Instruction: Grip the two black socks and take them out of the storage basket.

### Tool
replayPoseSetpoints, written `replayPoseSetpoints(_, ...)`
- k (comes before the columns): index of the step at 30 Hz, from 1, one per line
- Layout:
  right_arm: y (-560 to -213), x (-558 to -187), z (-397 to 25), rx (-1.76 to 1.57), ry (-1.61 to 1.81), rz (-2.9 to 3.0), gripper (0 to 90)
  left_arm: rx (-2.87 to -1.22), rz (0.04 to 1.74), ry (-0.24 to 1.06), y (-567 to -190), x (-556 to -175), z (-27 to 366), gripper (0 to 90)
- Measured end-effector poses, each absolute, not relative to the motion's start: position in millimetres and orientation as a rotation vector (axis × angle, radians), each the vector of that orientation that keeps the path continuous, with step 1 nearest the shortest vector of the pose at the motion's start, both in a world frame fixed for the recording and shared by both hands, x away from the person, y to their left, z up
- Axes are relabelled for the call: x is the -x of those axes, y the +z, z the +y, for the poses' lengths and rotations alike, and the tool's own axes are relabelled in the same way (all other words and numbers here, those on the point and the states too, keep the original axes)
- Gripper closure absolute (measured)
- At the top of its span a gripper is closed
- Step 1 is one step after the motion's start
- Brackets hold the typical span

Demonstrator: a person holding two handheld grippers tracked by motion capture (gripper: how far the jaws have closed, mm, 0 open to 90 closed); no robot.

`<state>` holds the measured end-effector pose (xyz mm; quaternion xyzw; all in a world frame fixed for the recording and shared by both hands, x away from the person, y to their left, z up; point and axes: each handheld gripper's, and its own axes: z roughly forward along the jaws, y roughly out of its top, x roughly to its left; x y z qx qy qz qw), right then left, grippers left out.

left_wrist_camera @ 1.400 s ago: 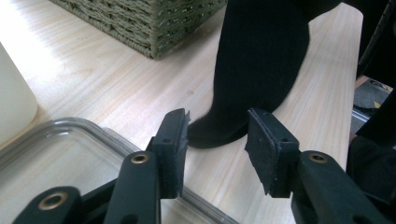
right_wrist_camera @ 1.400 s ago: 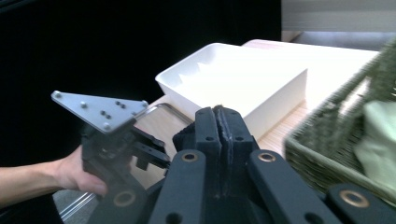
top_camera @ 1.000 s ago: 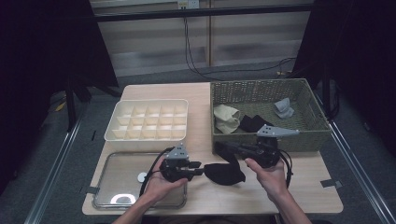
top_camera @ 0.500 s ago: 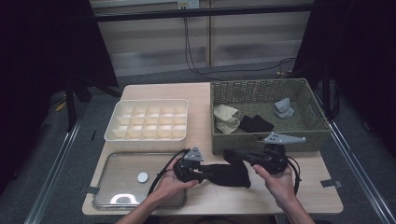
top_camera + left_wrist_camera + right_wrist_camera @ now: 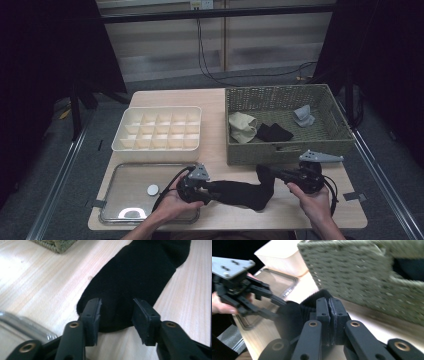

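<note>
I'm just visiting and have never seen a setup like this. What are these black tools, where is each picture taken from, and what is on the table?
A person sits at a wooden table and holds a hand tool in each hand. Each tool ends in two black fingers that pinch things.

The wide picture comes from a camera above the table. The two close-ups come from small cameras riding on the tools, looking along their fingers.

The left gripper is open, its fingers either side of the toe of a black sock lying on the table. The right gripper is shut on the other end of that sock.

Also on the table: a woven basket holding more socks, a cream box with many small compartments, and a clear tray with a small white disc in it.
</note>
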<state>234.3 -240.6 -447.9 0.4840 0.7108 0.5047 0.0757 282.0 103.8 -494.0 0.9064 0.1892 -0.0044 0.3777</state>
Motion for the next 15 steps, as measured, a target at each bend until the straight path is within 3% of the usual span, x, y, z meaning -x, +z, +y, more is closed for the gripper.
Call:
replayPoseSetpoints(10,-461,-228,-262,-1.503,1.443,2.13,83.7,-2.298,0.492,-0.027,-489,-277,105,53.5)
replayPoseSetpoints(15,-466,-220,-272,-1.533,1.41,2.127,72.9,-2.303,0.494,-0.021,-489,-277,105,53.2)
